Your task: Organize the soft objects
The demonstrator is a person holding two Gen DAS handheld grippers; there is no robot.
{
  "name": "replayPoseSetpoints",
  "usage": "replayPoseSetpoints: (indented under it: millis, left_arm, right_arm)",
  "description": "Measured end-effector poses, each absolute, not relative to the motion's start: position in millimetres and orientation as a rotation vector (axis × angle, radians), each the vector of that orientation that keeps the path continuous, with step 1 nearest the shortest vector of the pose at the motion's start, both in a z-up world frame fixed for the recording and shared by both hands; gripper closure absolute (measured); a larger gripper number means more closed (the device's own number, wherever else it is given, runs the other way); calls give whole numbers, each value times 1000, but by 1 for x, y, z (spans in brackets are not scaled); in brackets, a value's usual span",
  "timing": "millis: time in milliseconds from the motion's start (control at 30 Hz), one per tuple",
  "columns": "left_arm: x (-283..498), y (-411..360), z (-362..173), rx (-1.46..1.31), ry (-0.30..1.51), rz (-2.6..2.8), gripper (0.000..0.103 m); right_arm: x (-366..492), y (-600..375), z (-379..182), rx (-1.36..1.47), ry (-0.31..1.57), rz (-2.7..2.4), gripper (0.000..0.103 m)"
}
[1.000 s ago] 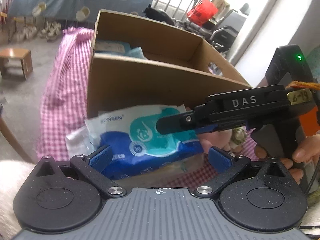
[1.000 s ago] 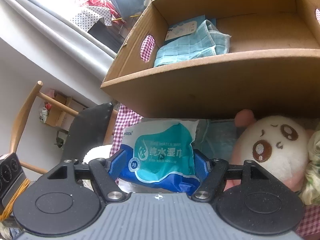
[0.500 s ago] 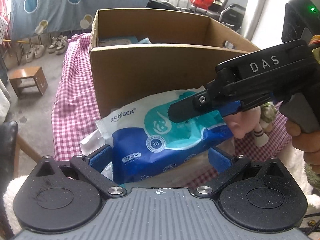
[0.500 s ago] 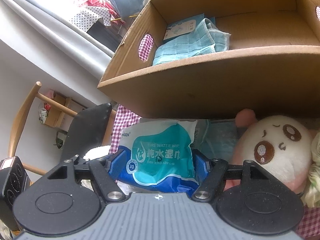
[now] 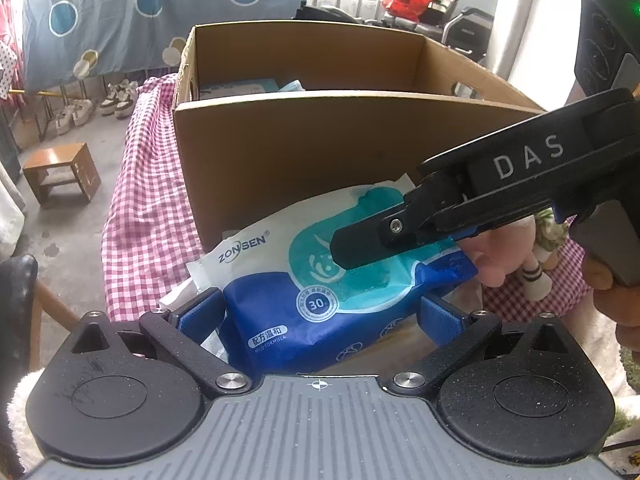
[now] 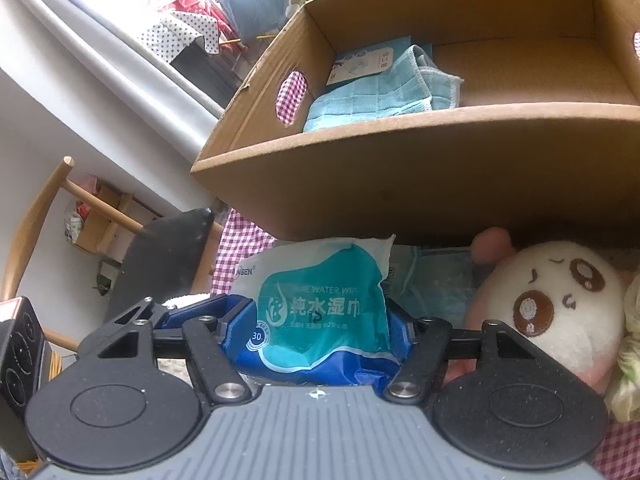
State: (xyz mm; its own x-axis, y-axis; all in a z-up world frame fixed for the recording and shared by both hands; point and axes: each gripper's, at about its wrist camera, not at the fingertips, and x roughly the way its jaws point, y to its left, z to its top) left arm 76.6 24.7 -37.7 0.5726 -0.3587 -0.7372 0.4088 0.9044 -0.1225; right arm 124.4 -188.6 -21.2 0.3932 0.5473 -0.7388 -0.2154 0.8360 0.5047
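The cardboard box (image 5: 320, 152) stands on the far side of the checked tablecloth (image 5: 148, 216), a folded blue cloth (image 6: 380, 96) already inside at its left. Just in front of its near wall lies the wet-wipes pack (image 6: 324, 320), a white plush toy (image 6: 552, 312) to its right. The right gripper (image 6: 324, 332) has just been closing and now pinches the pack across its width. The left gripper (image 5: 320, 312) stands wide, its jaws either side of the pack's near end. The pick-up seems to be in hand; next, I judge, comes a lift over the box's near wall.

One brown cardboard box (image 6: 420, 184), one blue-and-teal wet wipes pack (image 6: 320, 320), one white round plush toy (image 6: 552, 312), one folded light-blue cloth (image 6: 380, 98).
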Motion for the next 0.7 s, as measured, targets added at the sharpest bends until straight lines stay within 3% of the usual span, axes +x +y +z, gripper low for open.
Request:
replayPoseSetpoints:
  millis: [400, 700]
  left_arm:
    - [68, 31, -34, 71, 879, -411, 0]
    - [82, 49, -49, -109, 973, -447, 0]
  right_arm:
    - [126, -189, -24, 358, 1069, 495, 34]
    - [126, -191, -25, 367, 1066, 498, 34]
